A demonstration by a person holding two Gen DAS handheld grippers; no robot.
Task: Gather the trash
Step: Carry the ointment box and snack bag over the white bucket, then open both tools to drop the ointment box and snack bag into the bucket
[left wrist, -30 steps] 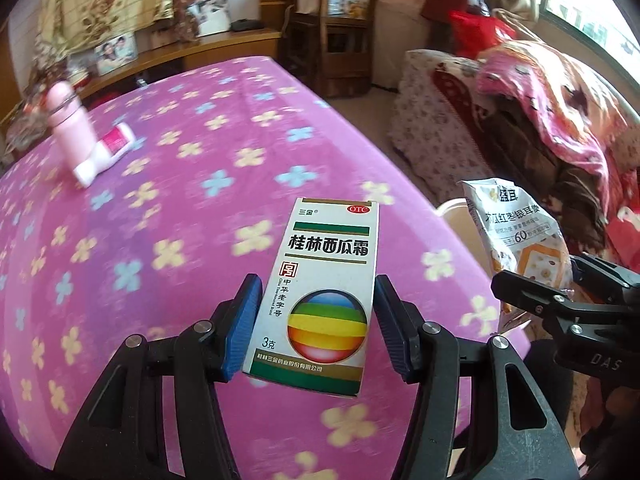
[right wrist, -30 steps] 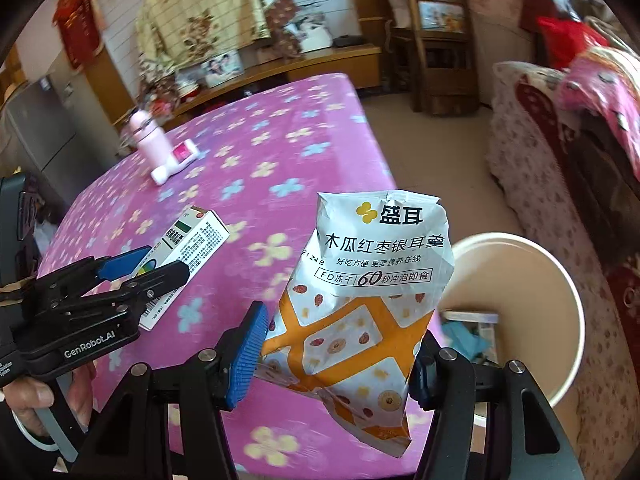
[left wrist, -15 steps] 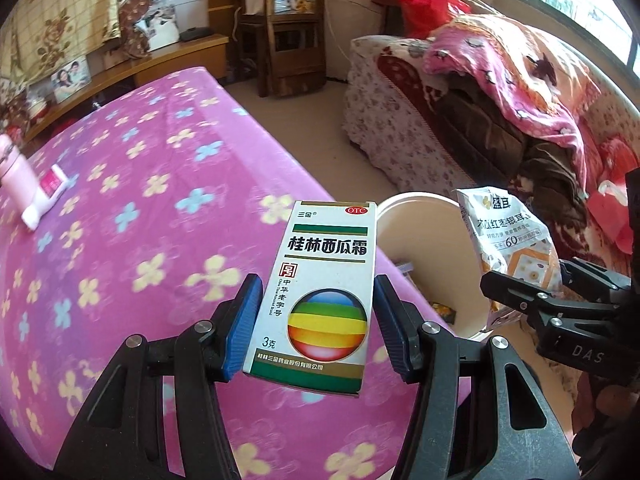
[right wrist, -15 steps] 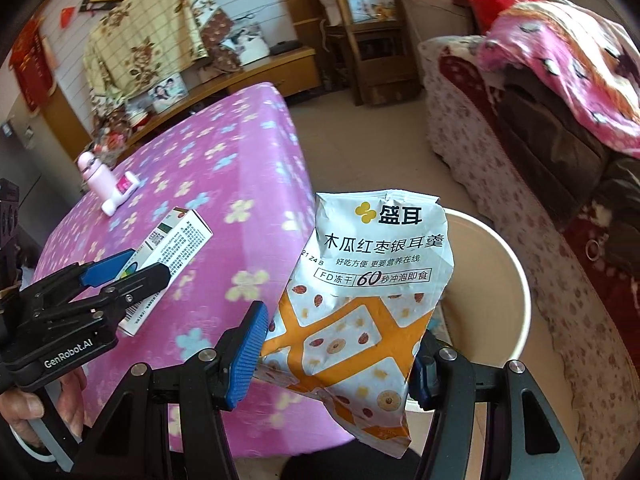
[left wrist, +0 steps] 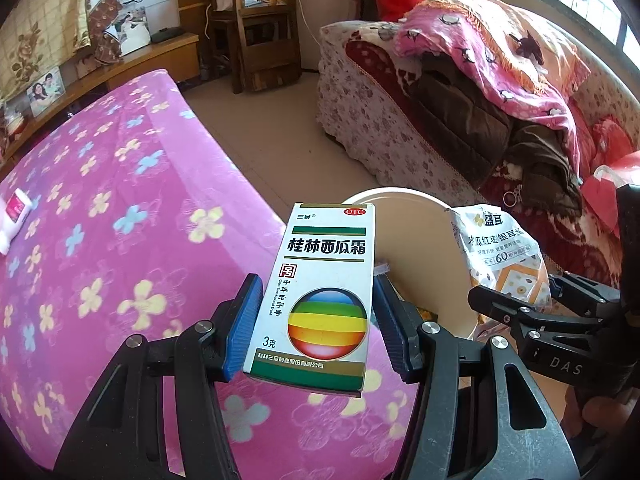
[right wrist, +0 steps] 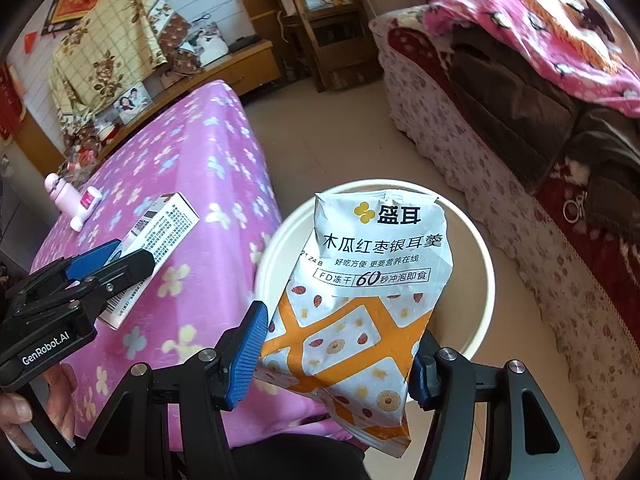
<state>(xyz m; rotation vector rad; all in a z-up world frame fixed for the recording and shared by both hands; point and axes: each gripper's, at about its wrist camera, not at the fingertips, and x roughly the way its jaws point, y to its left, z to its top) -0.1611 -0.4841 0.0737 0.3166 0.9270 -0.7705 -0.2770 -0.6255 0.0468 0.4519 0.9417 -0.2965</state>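
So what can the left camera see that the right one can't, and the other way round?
Only the left wrist view shows the printed front of the medicine box, clamped in the left gripper, and the window along the top right.

Only the right wrist view shows the pink bottle on the table, the red picture on the wall, and the hand holding the left gripper.

Both show the snack bag clamped in the right gripper, the round bin, the pink flowered tablecloth and the sofa.
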